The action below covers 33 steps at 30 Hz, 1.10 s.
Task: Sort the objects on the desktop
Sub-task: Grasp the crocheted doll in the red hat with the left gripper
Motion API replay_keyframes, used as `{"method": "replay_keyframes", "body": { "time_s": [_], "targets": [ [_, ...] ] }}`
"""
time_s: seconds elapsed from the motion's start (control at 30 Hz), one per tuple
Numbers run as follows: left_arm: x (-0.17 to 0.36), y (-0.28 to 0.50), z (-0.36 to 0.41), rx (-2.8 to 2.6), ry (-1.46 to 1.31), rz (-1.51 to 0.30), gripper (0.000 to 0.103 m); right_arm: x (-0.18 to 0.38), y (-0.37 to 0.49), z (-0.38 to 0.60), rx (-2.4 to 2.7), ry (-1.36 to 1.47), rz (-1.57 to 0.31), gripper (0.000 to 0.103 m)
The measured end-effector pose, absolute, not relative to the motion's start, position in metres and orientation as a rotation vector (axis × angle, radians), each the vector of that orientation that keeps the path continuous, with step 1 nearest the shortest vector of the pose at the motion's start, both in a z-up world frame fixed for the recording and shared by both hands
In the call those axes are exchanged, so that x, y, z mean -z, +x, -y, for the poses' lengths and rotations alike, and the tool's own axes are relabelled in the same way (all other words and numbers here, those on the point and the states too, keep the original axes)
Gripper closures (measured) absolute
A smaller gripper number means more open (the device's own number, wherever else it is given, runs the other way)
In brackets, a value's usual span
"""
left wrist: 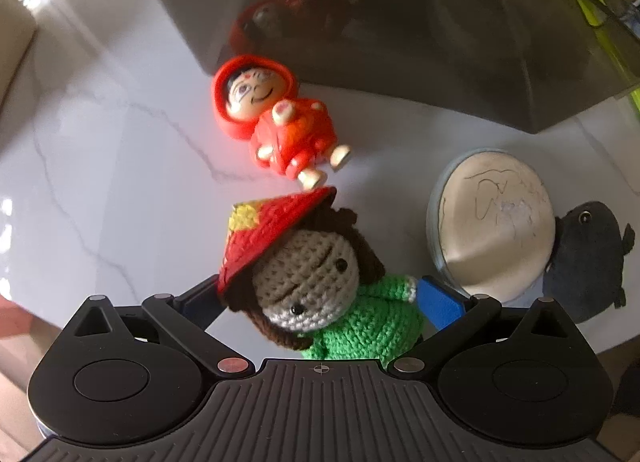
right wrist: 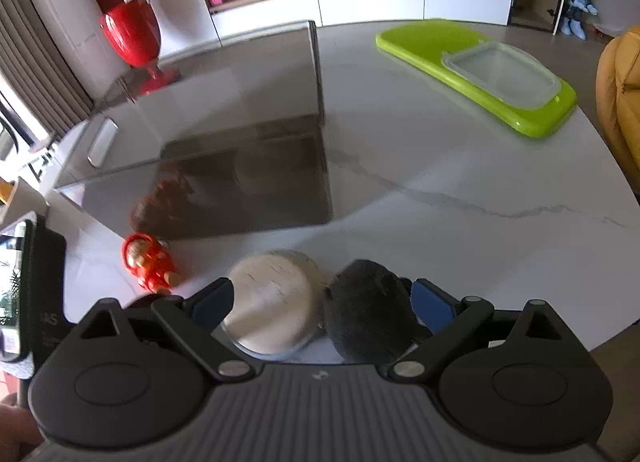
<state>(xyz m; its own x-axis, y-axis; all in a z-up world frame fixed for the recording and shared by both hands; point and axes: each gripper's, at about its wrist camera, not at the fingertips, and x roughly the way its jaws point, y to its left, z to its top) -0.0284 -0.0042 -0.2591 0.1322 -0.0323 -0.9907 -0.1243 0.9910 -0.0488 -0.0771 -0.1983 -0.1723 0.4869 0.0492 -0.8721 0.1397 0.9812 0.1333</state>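
Left wrist view, table (left wrist: 100, 133): white marble top with grey veins, carrying every item below.
Smoked box (left wrist: 400, 21): large translucent grey container at the far side of the table; the toys in front are mirrored in its wall. In the right wrist view the smoked box (right wrist: 240, 133) stands just behind the red figurine.
Green board (right wrist: 472, 73): lime tray far right on the table (right wrist: 440, 181), well apart from the toys, with a clear lidded container (right wrist: 504, 73) lying on it.
Round tin (left wrist: 492, 221): cream lid with scratch marks, right of the crochet doll, touching the dark plush on its far side.
Crochet doll (left wrist: 320, 282): green dress, brown hair, red cone hat with a yellow patch; it lies between the left fingers, hat tip near the figurine's feet.
Dark plush (left wrist: 588, 258): charcoal stuffed animal with one bead eye, at the right edge.
Red figurine (left wrist: 276, 121): hooded plastic doll on its back, between the smoked box and the crochet doll.
Left gripper (left wrist: 320, 294): spread wide, blue pads either side of the crochet doll; whether they touch it I cannot tell.
Right gripper (right wrist: 320, 298): spread wide, straddling the round tin (right wrist: 272, 302) and the dark plush (right wrist: 368, 318) together, gripping neither.
Red figurine, right wrist view (right wrist: 150, 262): left of the round tin, outside the fingers.
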Motion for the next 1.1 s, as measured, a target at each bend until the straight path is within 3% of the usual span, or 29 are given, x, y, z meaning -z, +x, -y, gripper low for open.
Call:
{"method": "replay_keyframes", "body": {
  "time_s": [0.2,0.27,0.3,0.53,0.77,1.1],
  "targets": [
    [0.263,-0.025,-0.002,-0.083,-0.196,-1.463,0.004,0.18,-0.075,0.208,0.065,0.236,-1.104,0.006],
    [0.264,-0.024,-0.003,-0.078,-0.2,-1.466,0.01,0.181,-0.075,0.211,0.065,0.249,-1.115,0.006],
    [0.264,-0.024,-0.004,-0.08,-0.197,-1.461,0.022,0.181,-0.076,0.212,0.065,0.253,-1.118,0.006],
    [0.26,-0.022,-0.026,-0.056,-0.309,-1.484,0.035,0.18,-0.073,0.216,0.071,0.279,-1.133,0.006],
    [0.239,-0.026,-0.061,0.024,-0.372,-1.482,0.036,0.184,-0.061,0.218,0.082,0.298,-1.133,0.006],
    [0.146,0.007,-0.069,0.171,-0.236,-1.536,0.036,0.176,-0.04,0.225,0.098,0.352,-1.121,0.006]
  ]
}}
